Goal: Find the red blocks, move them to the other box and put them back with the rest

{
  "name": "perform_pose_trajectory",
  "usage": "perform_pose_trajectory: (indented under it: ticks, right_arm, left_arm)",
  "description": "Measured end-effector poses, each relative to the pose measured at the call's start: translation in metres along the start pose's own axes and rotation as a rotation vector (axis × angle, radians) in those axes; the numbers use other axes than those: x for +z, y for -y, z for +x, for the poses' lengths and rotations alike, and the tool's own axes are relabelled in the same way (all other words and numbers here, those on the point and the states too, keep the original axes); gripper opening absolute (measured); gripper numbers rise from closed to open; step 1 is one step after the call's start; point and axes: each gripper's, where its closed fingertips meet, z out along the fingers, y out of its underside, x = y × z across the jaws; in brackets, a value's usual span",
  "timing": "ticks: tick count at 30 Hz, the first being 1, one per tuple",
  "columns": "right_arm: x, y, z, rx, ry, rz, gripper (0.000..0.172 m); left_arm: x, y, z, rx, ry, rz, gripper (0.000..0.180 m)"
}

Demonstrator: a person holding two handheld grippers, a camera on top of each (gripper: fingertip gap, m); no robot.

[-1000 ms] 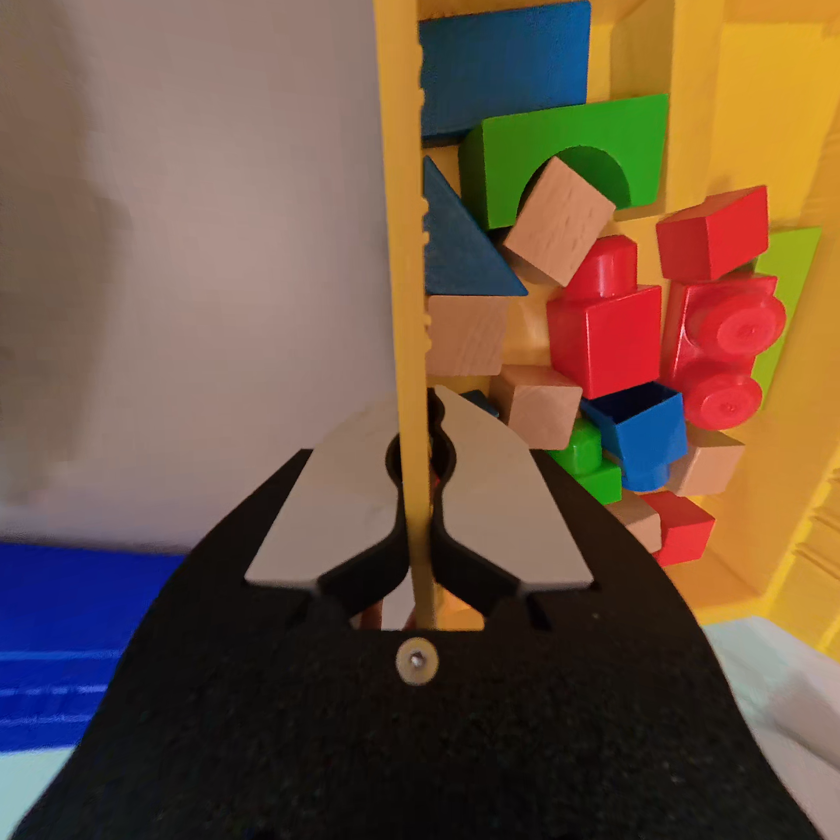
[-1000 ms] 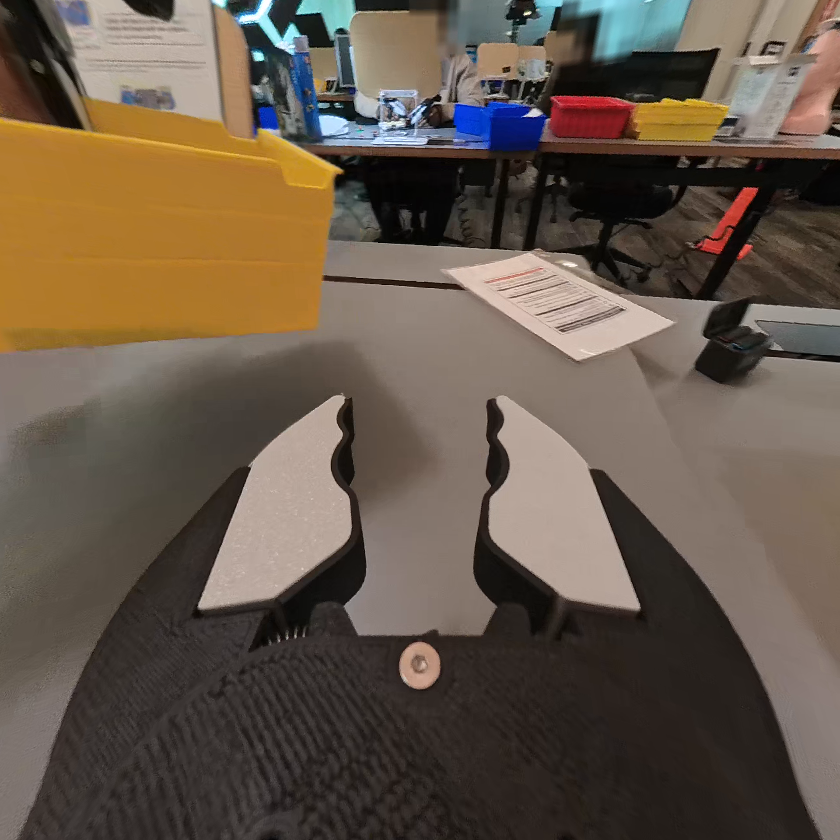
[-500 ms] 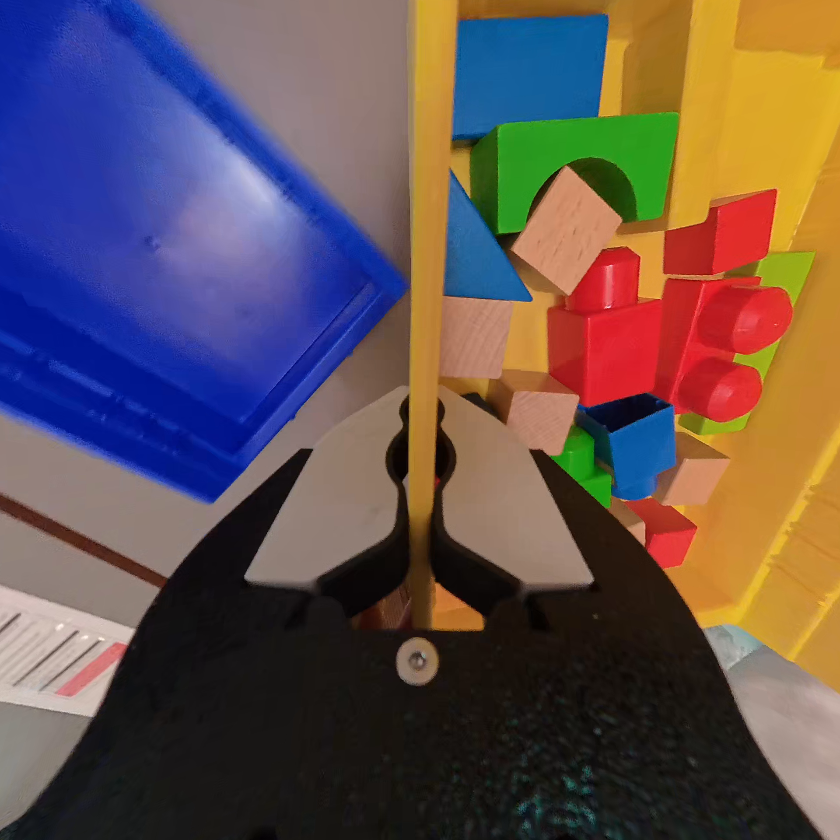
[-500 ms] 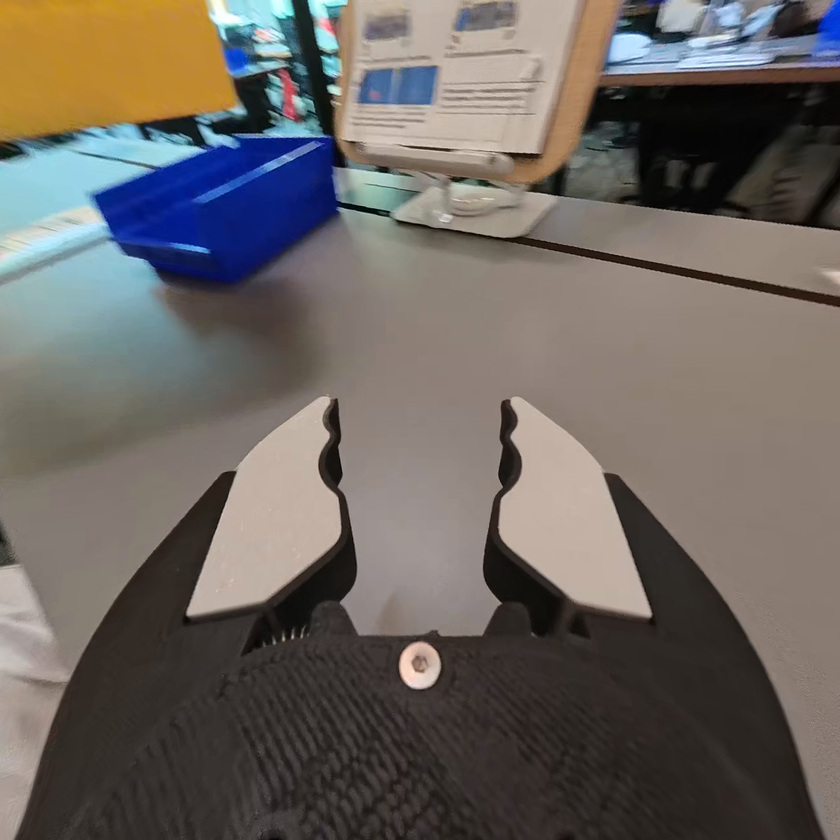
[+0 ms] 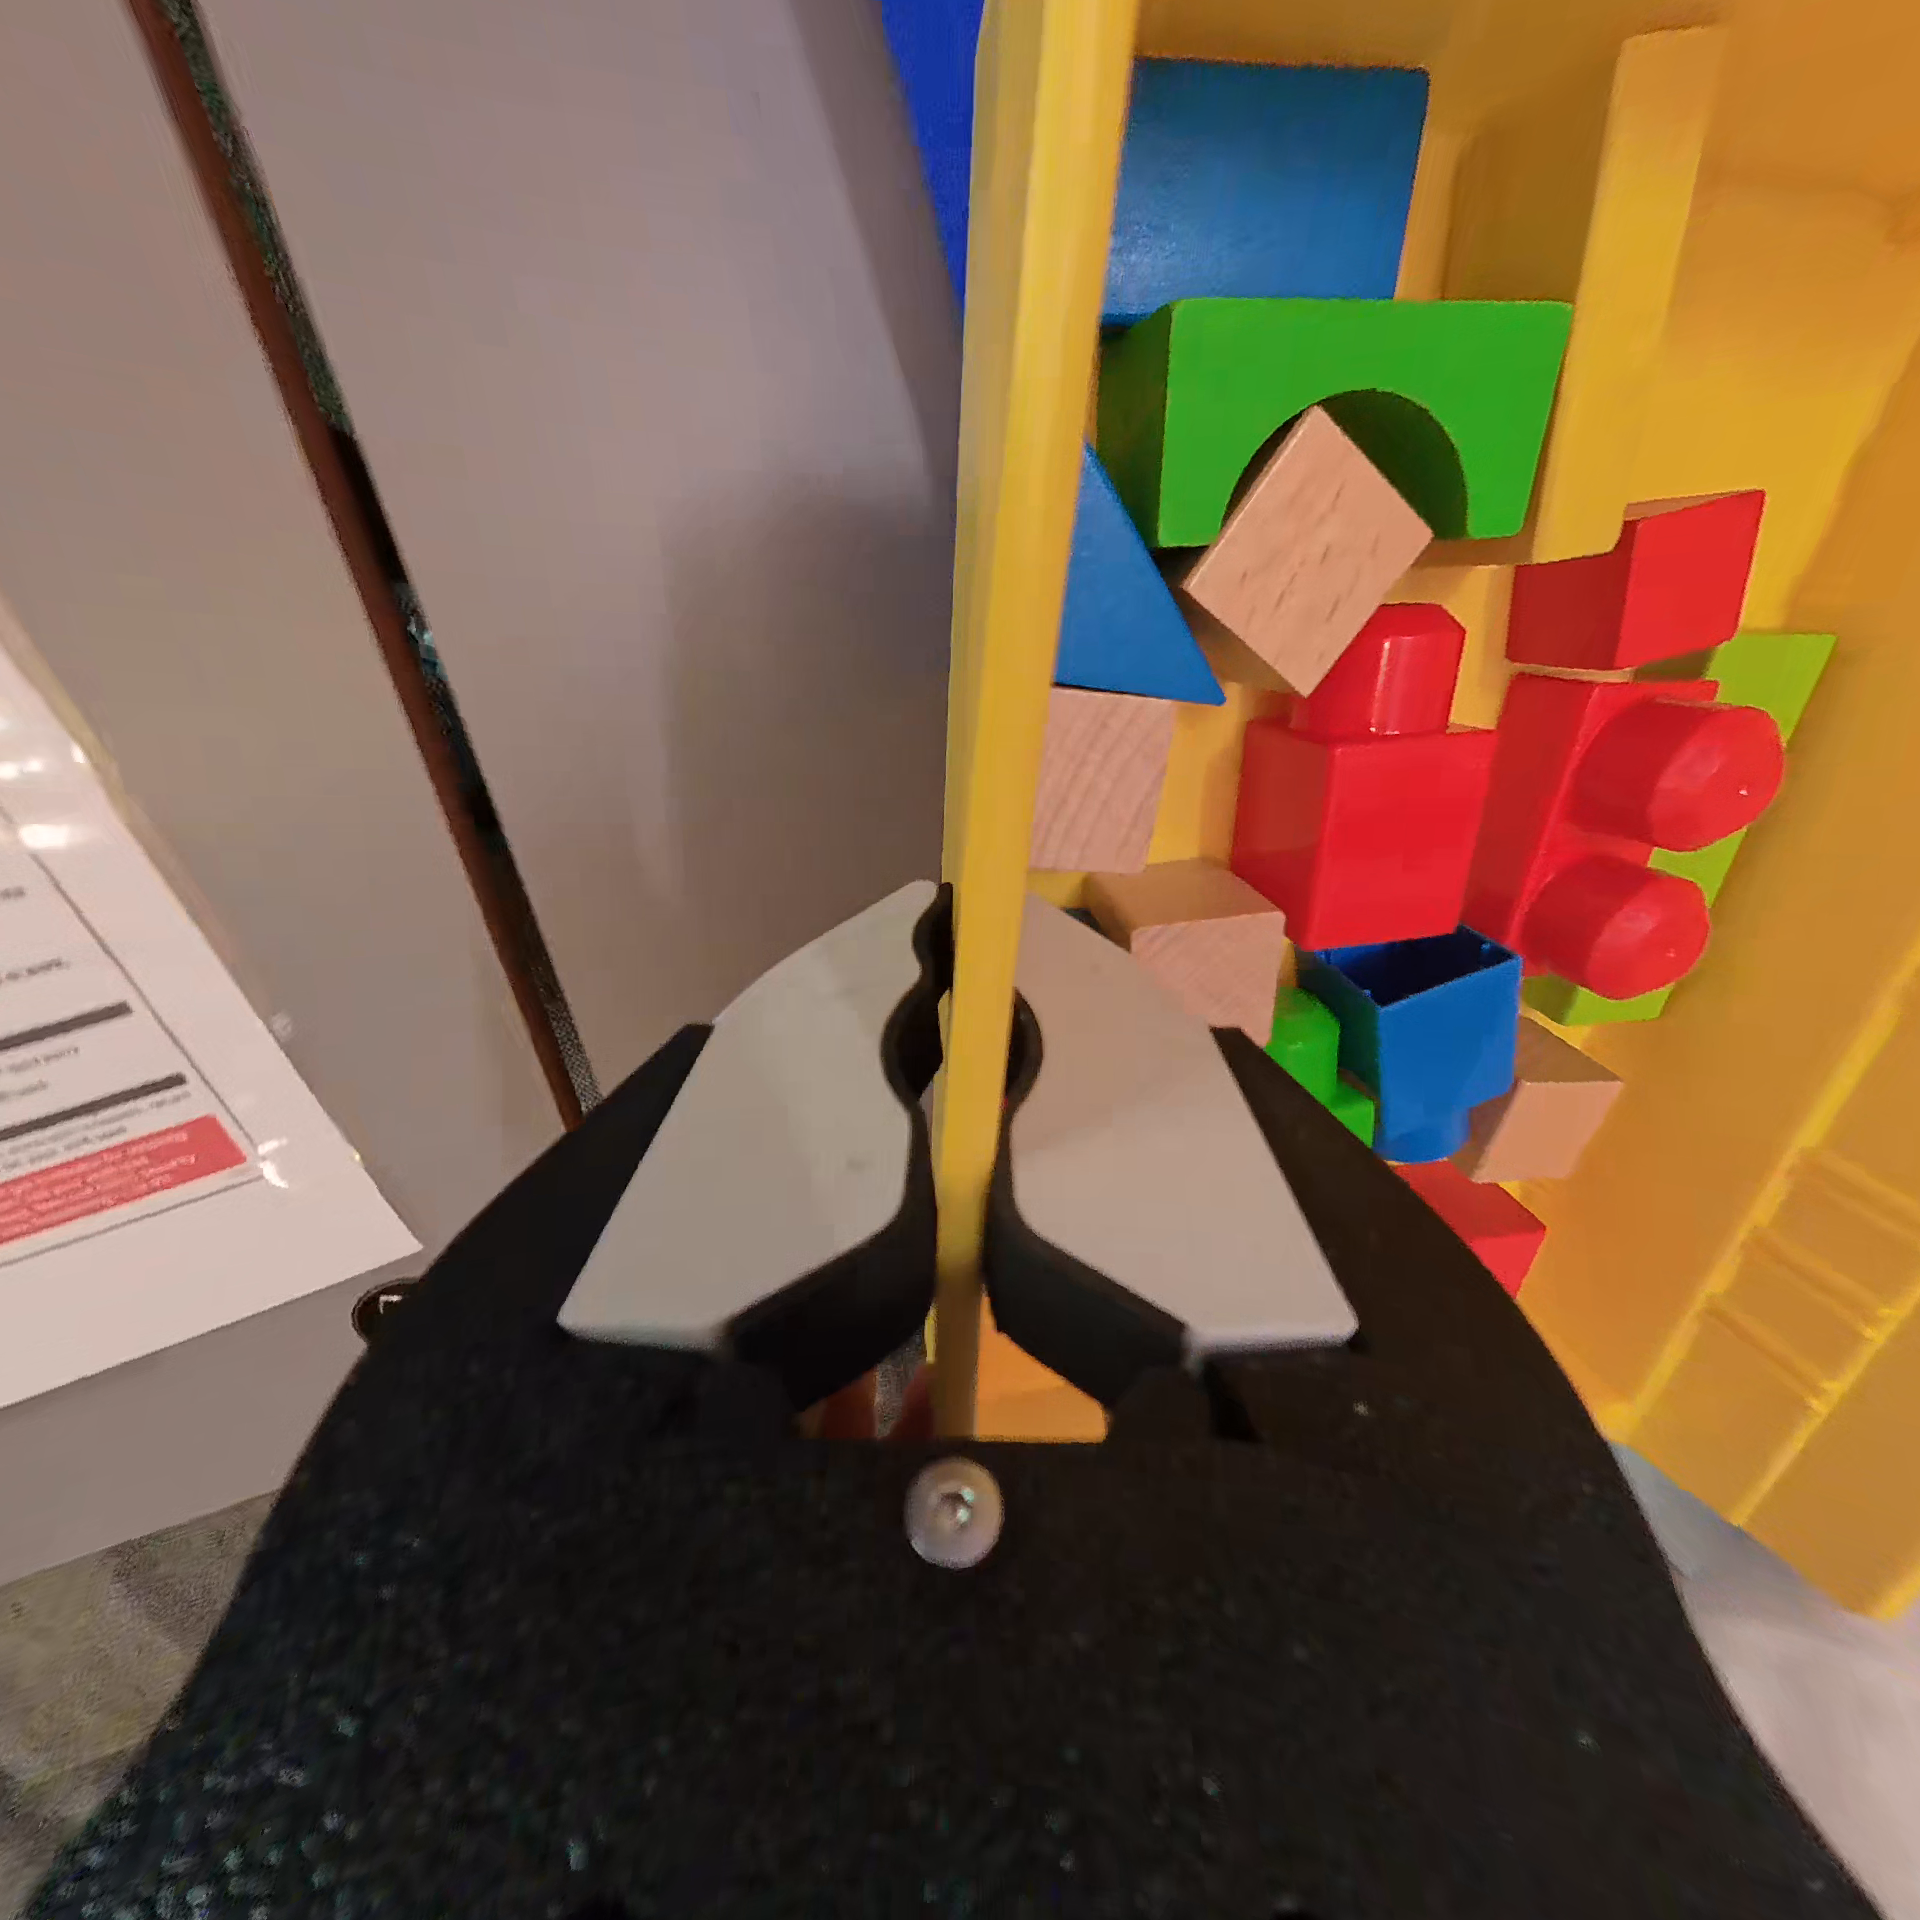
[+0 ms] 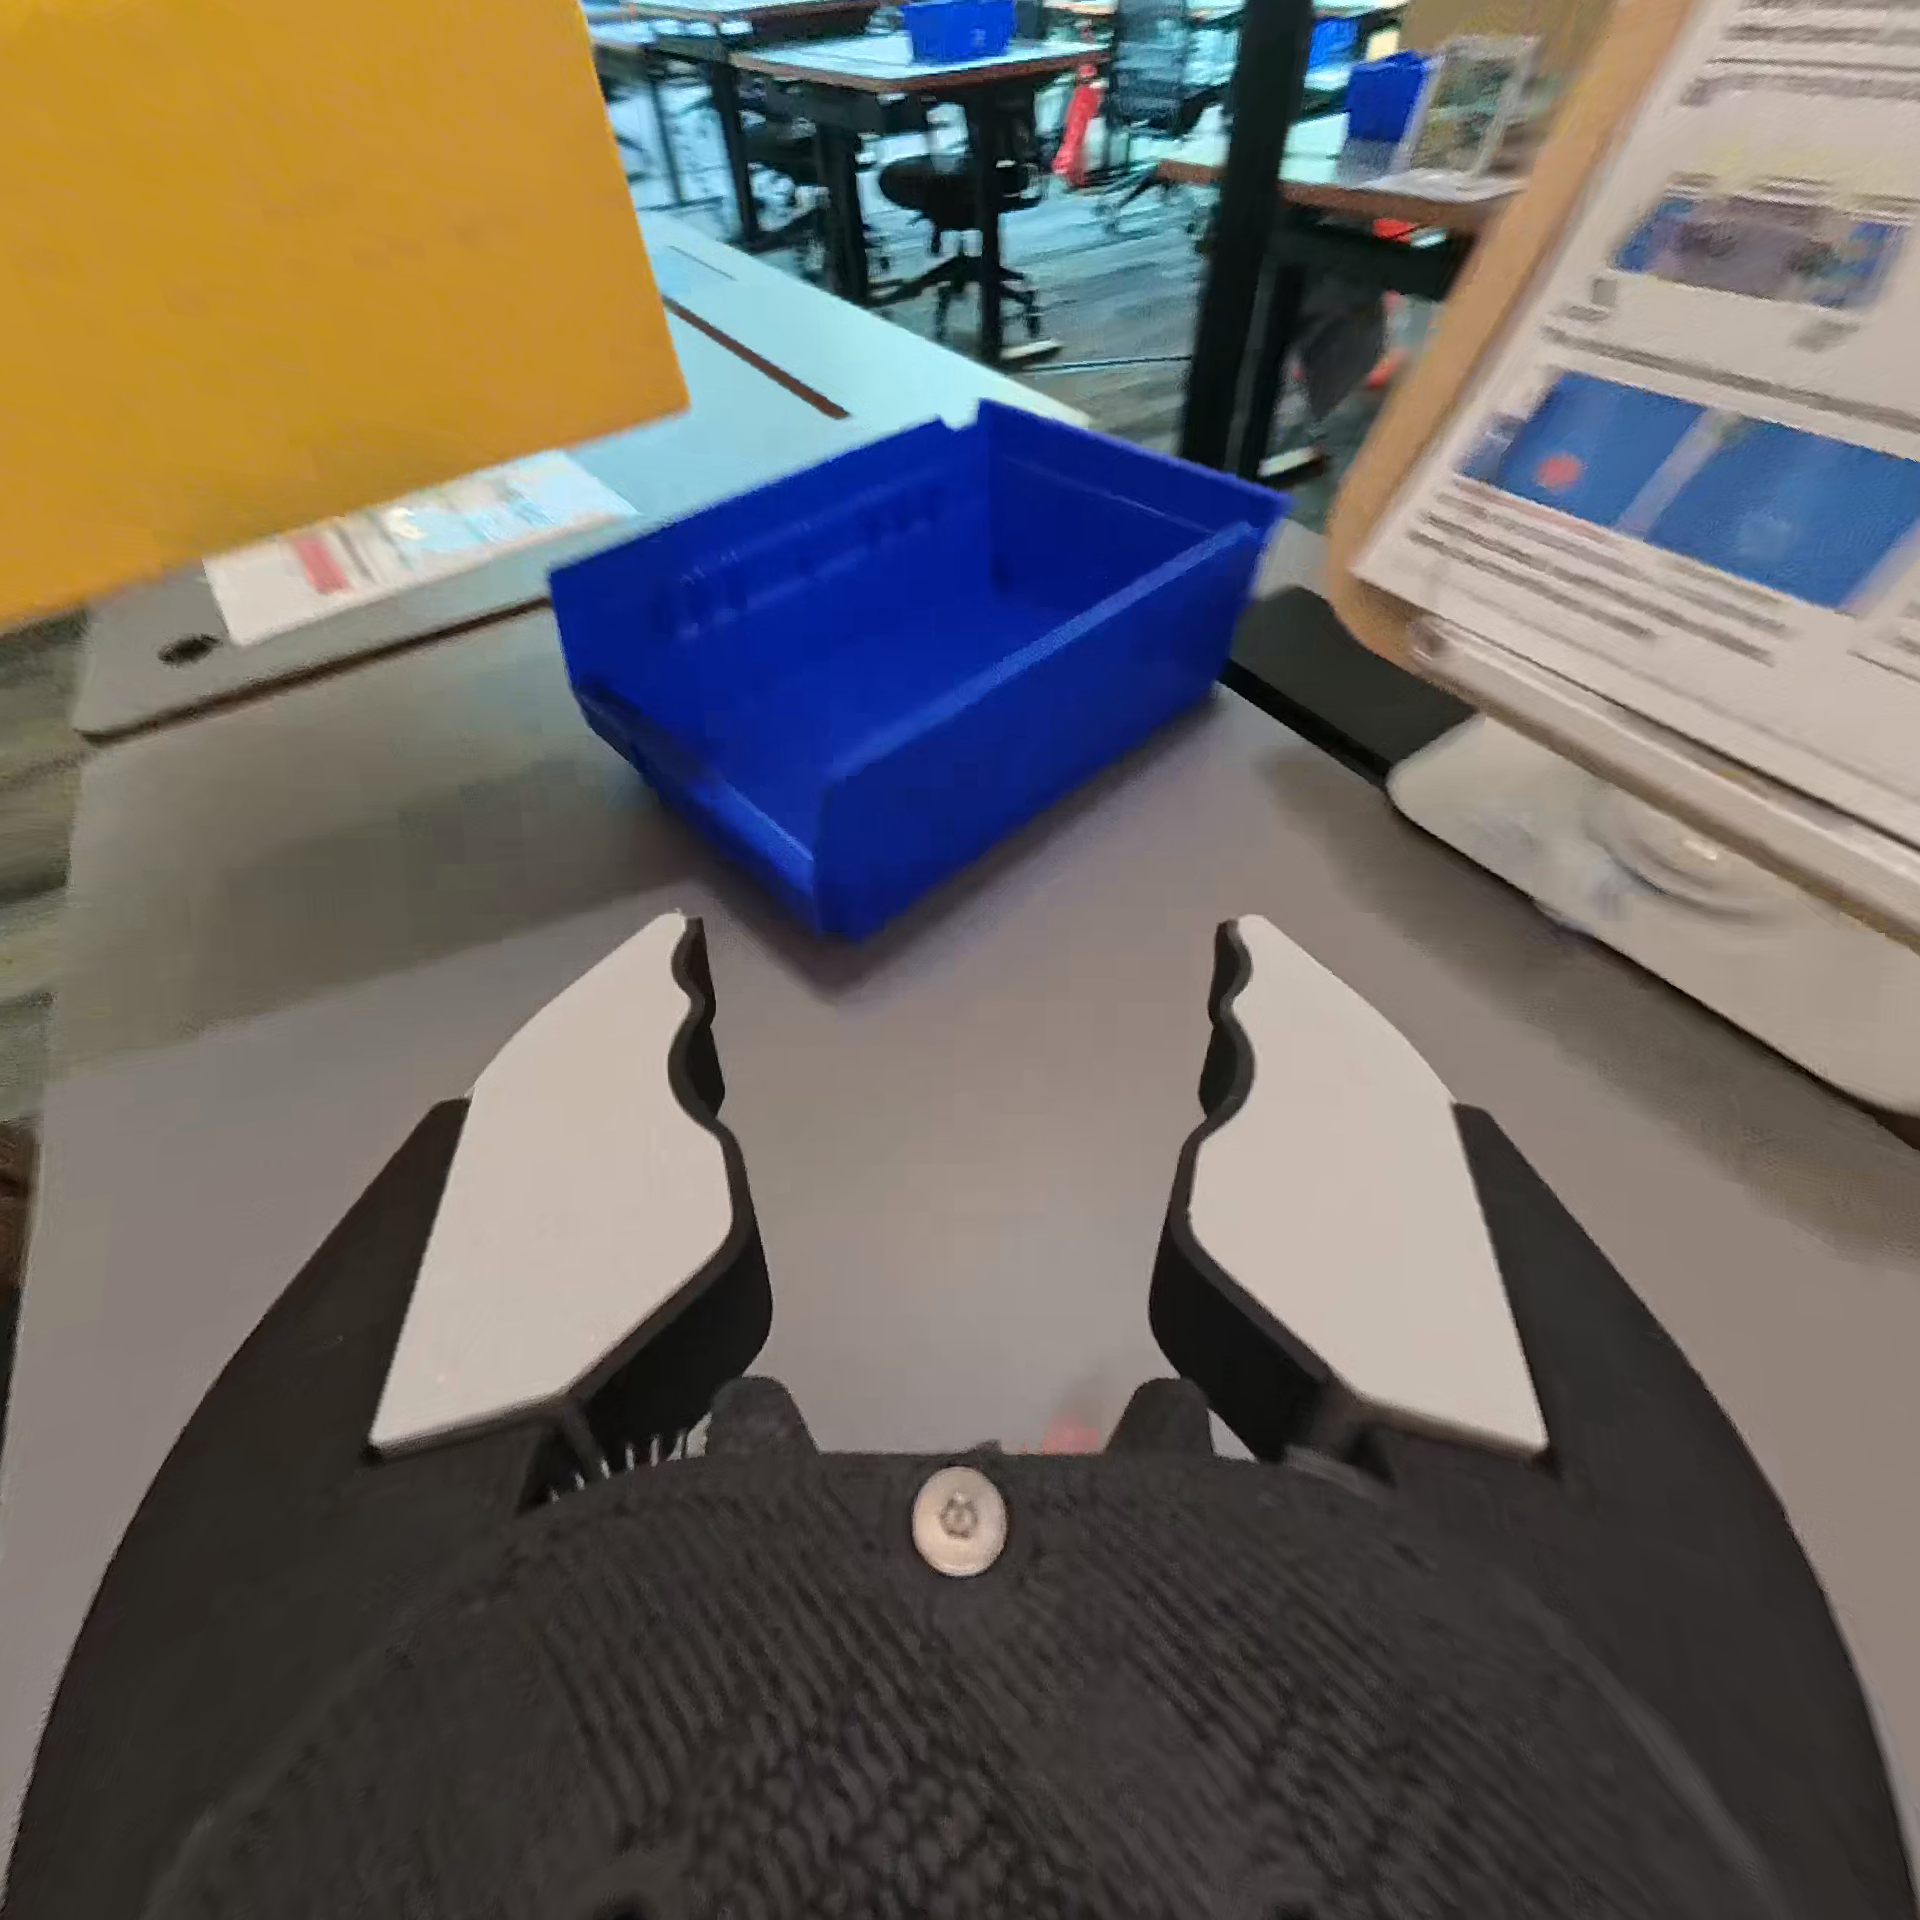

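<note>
Red blocks (image 5: 1371, 810) all sitting with the rest inside yellow box (image 5: 1704, 312), lifted by left gripper (image 5: 971, 1039) clamping its wall. Blue box (image 6: 914, 644) seemingly empty; right gripper (image 6: 961, 1039) gaping, holding nothing. Apparently finished, or not begun.

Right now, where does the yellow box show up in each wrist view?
Left wrist view: the yellow box fills the right side, its wall clamped in the left gripper.
Right wrist view: its outer side fills the top left corner.
Shared landmark: the blue box, a sliver at top centre in the left view.
</note>
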Motion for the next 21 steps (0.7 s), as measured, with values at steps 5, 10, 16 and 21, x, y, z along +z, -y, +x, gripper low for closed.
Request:
perform_pose_trajectory:
  ticks: [5,10,16,21]
  right_arm:
    - [0.111,0.035,-0.009,0.113,0.085,-0.124,0.082]
    - [0.196,0.019,0.038,0.168,-0.169,-0.284,0.081]
    - [0.248,-0.018,0.044,0.217,-0.209,-0.436,0.053]
    - [0.262,-0.045,0.053,0.247,-0.268,-0.476,0.04]
  left_arm:
    - [-0.006,-0.026,-0.047,-0.091,0.013,0.033,0.003]
    - [-0.01,-0.044,-0.069,-0.134,0.009,0.049,0.003]
    - [-0.004,-0.063,-0.081,-0.154,0.002,0.06,0.003]
    - [0.01,-0.072,-0.086,-0.159,-0.018,0.086,0.004]
